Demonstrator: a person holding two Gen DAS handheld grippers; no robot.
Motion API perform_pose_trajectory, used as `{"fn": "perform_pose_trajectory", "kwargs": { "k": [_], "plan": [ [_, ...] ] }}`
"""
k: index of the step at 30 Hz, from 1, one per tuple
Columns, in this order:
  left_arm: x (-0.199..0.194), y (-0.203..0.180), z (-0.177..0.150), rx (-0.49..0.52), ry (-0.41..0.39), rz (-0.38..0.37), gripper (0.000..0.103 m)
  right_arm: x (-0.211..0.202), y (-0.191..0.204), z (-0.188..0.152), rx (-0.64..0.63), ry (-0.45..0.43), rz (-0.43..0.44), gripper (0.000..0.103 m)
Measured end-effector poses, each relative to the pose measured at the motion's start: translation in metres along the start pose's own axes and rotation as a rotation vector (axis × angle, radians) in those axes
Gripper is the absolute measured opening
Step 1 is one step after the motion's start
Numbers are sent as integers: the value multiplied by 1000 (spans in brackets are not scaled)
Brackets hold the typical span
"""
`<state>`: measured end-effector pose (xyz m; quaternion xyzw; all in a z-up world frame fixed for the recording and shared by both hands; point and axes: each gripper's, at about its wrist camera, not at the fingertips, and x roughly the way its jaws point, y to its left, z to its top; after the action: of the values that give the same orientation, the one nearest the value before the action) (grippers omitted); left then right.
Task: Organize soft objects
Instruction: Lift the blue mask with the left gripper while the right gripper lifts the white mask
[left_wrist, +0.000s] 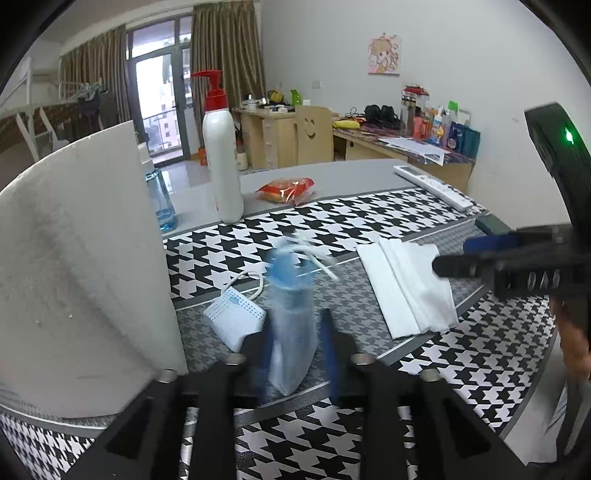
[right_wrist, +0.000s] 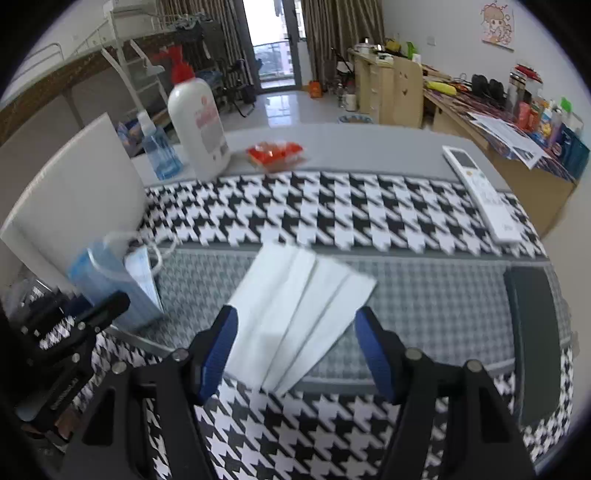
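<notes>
Blue-padded and parted, my left gripper (left_wrist: 295, 347) frames a clear bag of blue face masks (left_wrist: 291, 314), which stands blurred between the pads; I cannot tell whether either pad touches it. My right gripper (right_wrist: 295, 350) hangs with its pads wide apart above folded white tissues (right_wrist: 295, 314), gripping nothing. Both soft things sit on the grey middle band of a black-and-white houndstooth cloth (right_wrist: 332, 210) covering the bench (right_wrist: 351, 147). A small white perforated pouch (left_wrist: 234, 317) with a cord lies just beside the mask bag, near a white board (left_wrist: 81, 266). Farther back stand a white pump bottle (left_wrist: 221, 162), a blue bottle (left_wrist: 160, 201), a red snack packet (left_wrist: 286, 190) and a white remote control (right_wrist: 480, 192).
</notes>
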<state>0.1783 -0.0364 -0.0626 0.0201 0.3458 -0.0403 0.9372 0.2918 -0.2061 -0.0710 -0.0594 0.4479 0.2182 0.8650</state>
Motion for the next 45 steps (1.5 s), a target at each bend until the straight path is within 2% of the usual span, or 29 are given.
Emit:
{"fn": "perform_pose_trajectory", "kwargs": {
  "k": [1, 3, 8, 14, 20, 22, 25, 30, 33, 35, 37, 39, 43, 45],
  "plan": [
    [0, -1, 0, 5, -7, -4, 47, 2, 2, -2, 3, 2, -3, 70],
    [0, -2, 0, 9, -7, -2, 53, 5, 3, -4, 14, 8, 3, 70],
    [9, -1, 1, 11, 24, 4, 53, 8, 2, -6, 50, -2, -7, 70],
    [15, -2, -5, 10, 61, -23, 52, 12, 3, -6, 82, 0, -24, 70],
    [22, 1, -10, -10, 105, -19, 34, 24, 12, -4, 80, 37, -42, 70],
    [24, 4, -10, -25, 112, -25, 23, 28, 15, -4, 76, 50, -63, 70],
    [25, 5, -10, -33, 122, -30, 14, 30, 20, -2, 58, 52, -78, 70],
    [24, -1, -10, -5, 116, -32, 10, 38, 28, -3, 20, 74, -131, 70],
    [23, -1, -10, 0, 109, -25, 9, 36, 28, -5, 26, 62, -137, 63],
    [23, -1, -10, 2, 109, -24, 9, 35, 29, -5, 19, 60, -136, 52],
    [21, -1, -9, -3, 102, -35, 9, 33, 28, -6, 21, 63, -133, 34],
    [19, -1, -9, -3, 92, -43, 9, 31, 27, -7, 33, 62, -133, 26],
    [18, -1, -8, -9, 84, -53, 8, 28, 20, -9, 58, 52, -111, 12],
    [15, -1, -8, -10, 78, -52, 8, 27, 16, -10, 72, 46, -86, 10]
  ]
}}
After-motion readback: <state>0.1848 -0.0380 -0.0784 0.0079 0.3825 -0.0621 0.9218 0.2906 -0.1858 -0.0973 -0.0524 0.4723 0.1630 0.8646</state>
